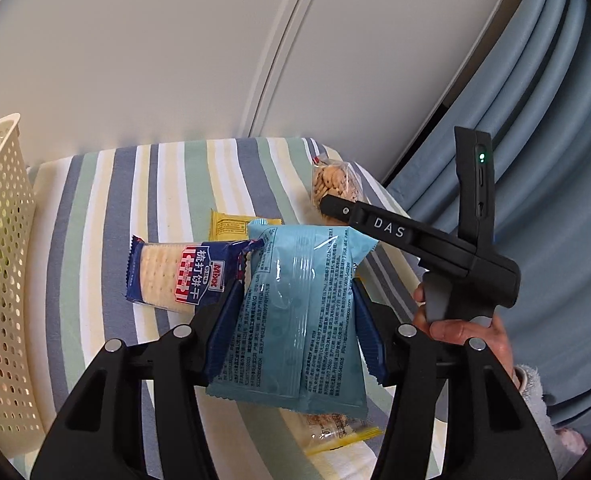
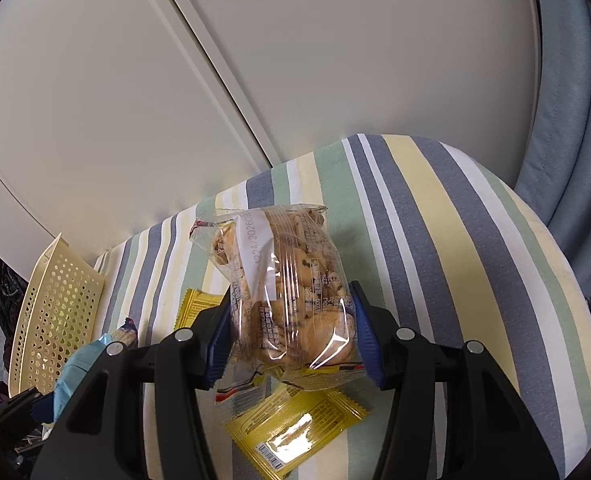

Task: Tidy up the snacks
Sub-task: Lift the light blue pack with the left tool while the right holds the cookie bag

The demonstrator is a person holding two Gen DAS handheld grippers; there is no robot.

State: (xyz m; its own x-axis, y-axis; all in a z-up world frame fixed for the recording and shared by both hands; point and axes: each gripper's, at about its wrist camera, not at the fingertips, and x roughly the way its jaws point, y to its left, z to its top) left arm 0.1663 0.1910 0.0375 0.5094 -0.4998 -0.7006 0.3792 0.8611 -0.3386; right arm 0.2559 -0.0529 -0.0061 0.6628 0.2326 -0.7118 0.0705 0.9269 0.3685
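striped cloth (image 2: 435, 240), blue curtain (image 1: 535, 120), white wall (image 1: 135, 40)

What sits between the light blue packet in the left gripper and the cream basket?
Nothing upright blocks the way. The light blue packet is held in the left gripper. Toward the cream basket at the left, only the flat dark blue cracker pack lies on the striped cloth.
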